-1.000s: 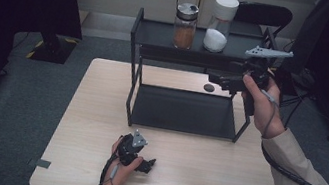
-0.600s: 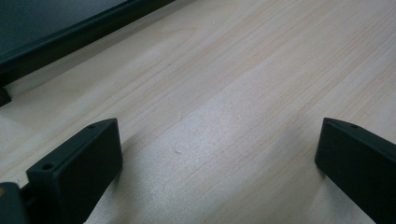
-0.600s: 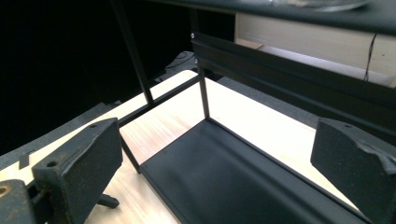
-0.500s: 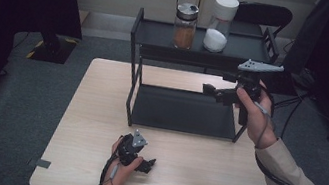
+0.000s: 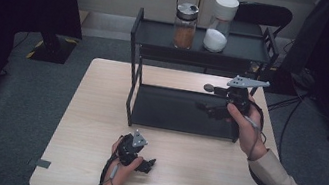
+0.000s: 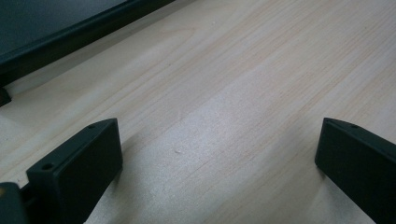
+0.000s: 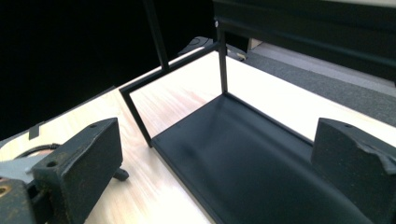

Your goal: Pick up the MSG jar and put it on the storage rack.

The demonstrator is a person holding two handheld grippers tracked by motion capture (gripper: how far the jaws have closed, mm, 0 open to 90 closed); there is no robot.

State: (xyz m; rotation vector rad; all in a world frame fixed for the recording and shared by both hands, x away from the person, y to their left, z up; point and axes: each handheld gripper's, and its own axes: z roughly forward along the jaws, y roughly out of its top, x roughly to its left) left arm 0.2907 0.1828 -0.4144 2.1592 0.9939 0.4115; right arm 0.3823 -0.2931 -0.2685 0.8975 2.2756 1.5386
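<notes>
Both jaws gape: left gripper (image 5: 149, 163) rests on table (image 5: 98, 112), right gripper (image 5: 206, 108) over the rack's (image 5: 134, 57) crosswise lower shelf.

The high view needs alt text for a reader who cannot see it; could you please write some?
A person's right tool hovers open over a black two-tier rack's lower shelf on a wooden table; the left tool rests near the front edge. Two jars stand on top.

The table (image 6: 243, 93) under my left gripper (image 6: 217, 163) is pale wood with fine straight grain and a soft satin sheen. My jaws look like matt black plastic, and those of my right gripper (image 7: 217, 163) are scuffed and chipped at one edge. The rack (image 7: 243, 158) is thin black metal with a smooth, faintly glossy tray, and the two jars (image 5: 185, 25) on top look like clear glass.
</notes>
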